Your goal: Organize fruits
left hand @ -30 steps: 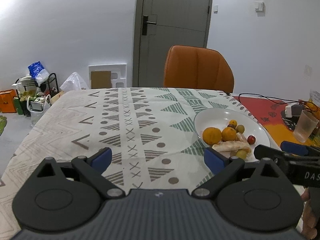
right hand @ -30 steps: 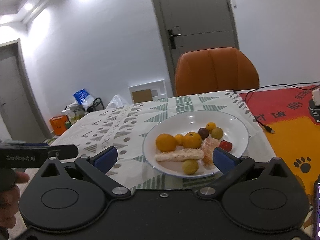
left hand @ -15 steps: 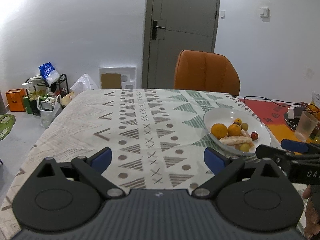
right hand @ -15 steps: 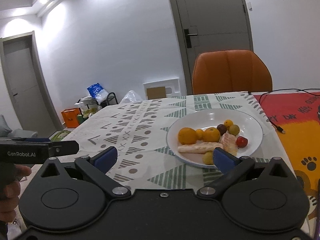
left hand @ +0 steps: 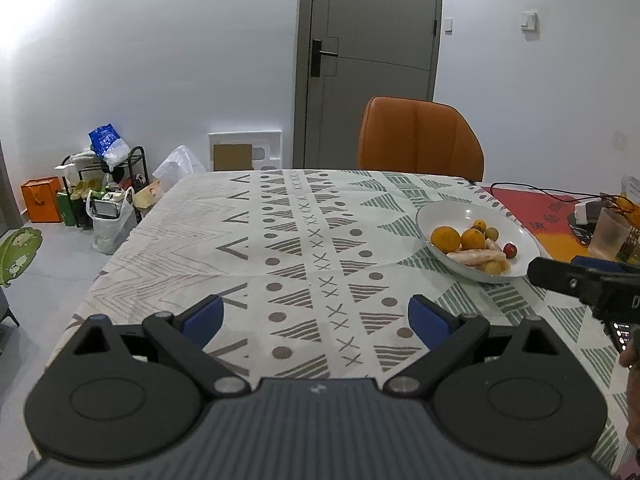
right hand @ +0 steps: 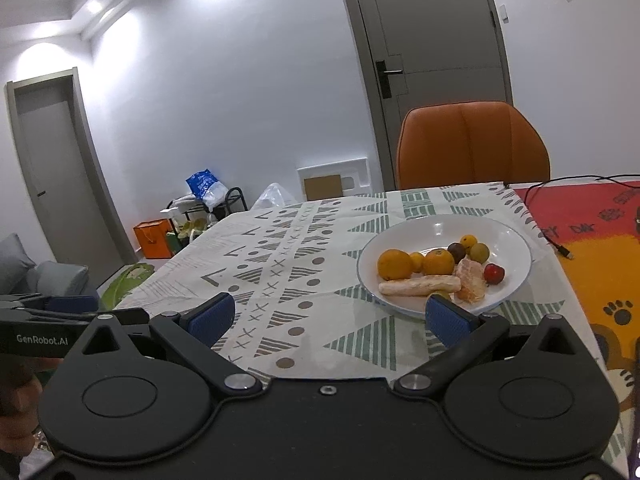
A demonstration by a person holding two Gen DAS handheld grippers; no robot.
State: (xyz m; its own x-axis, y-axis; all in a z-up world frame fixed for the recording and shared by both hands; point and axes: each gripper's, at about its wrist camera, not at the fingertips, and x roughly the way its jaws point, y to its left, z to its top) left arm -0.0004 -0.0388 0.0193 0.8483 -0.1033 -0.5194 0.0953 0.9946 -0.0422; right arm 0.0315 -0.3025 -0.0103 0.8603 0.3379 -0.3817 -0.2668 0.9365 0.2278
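Both claws, left (left hand: 316, 316) and right (right hand: 334, 316), are released and empty above the table (left hand: 248, 248). Fruits (right hand: 436, 272) lie gathered in the plate (right hand: 516, 240), apparently sorted; clearance prevents disturbing them.

My patterned tablecloth (left hand: 280, 248) faces an orange chair (left hand: 418, 136), a grey door (left hand: 368, 60), white walls and a cluttered rack (left hand: 104, 176).

Mixed fruits (right hand: 436, 270) lie clustered in a white plate (right hand: 516, 240).
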